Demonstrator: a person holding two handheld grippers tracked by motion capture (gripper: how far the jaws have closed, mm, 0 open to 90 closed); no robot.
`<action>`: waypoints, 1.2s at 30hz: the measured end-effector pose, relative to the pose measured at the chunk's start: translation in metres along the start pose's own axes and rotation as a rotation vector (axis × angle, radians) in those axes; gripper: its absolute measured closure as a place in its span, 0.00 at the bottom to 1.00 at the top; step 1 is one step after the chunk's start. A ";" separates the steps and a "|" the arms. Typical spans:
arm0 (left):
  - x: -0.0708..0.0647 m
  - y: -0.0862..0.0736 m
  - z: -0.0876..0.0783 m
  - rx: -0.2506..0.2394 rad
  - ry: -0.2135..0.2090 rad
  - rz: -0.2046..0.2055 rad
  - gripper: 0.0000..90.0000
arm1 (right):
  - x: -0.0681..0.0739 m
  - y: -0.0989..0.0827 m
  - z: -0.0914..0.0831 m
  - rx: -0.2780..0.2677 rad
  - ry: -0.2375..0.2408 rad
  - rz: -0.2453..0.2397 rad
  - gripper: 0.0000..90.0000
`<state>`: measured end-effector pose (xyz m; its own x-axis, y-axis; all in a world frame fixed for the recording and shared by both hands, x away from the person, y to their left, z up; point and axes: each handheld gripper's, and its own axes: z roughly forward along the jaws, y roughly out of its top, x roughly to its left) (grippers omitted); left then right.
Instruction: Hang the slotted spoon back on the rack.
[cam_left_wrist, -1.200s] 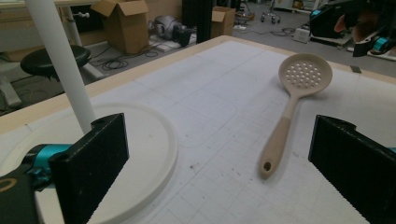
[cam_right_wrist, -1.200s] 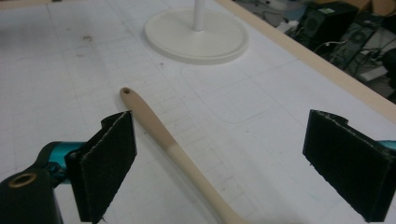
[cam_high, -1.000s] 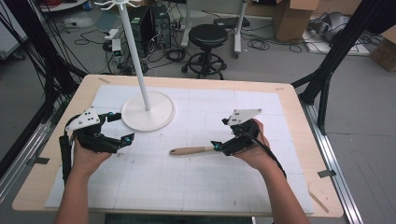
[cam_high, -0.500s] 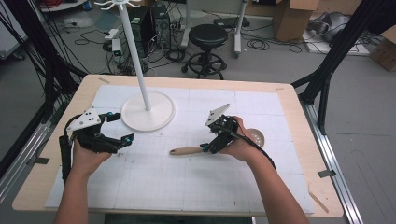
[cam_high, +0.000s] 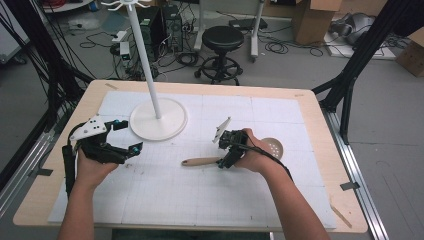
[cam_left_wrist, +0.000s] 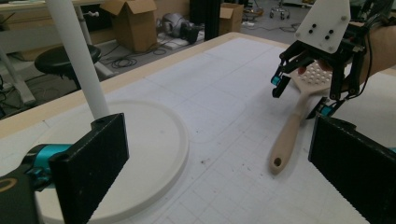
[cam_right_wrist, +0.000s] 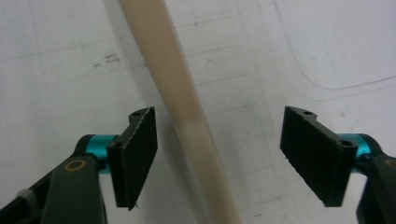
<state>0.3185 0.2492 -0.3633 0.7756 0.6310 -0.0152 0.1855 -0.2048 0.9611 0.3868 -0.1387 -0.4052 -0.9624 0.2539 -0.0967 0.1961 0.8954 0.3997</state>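
A beige slotted spoon (cam_high: 200, 161) lies flat on the white mat, handle to the left, perforated head (cam_high: 272, 146) partly behind the right hand. My right gripper (cam_high: 223, 160) points down over the handle. In the right gripper view the handle (cam_right_wrist: 173, 79) passes between the black pads, nearer the left one, with gaps on both sides. These jaws have just been closing and the right gripper (cam_right_wrist: 219, 122) is still open around the handle. My left gripper (cam_high: 131, 136) rests open at the left, with nothing between its jaws (cam_left_wrist: 219, 163), and faces the spoon (cam_left_wrist: 287, 140) and the right gripper (cam_left_wrist: 303, 95).
A white stand with a round base (cam_high: 170, 125) and a tall pole (cam_high: 145, 60) is at the back left, close to the left gripper. The mat (cam_high: 200, 200) covers the wooden table (cam_high: 310, 100). A stool (cam_high: 222, 37) and boxes are on the floor beyond.
The right hand has moved left and down from beside the spoon to over its handle, and its jaws have narrowed. The left hand has stayed put.
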 end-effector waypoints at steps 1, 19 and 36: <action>0.000 0.000 0.000 -0.001 0.000 0.000 0.06 | 0.000 0.000 0.001 0.010 0.005 -0.006 0.36; 0.000 0.000 0.001 -0.002 -0.002 0.002 0.06 | -0.003 0.010 0.012 0.088 0.089 -0.020 0.60; 0.000 0.000 0.001 0.005 -0.003 0.004 0.06 | -0.006 0.011 0.011 0.100 0.127 -0.010 0.76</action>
<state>0.3192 0.2483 -0.3640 0.7781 0.6280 -0.0117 0.1852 -0.2116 0.9597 0.3969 -0.1264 -0.4107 -0.9792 0.2018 0.0184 0.1977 0.9314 0.3056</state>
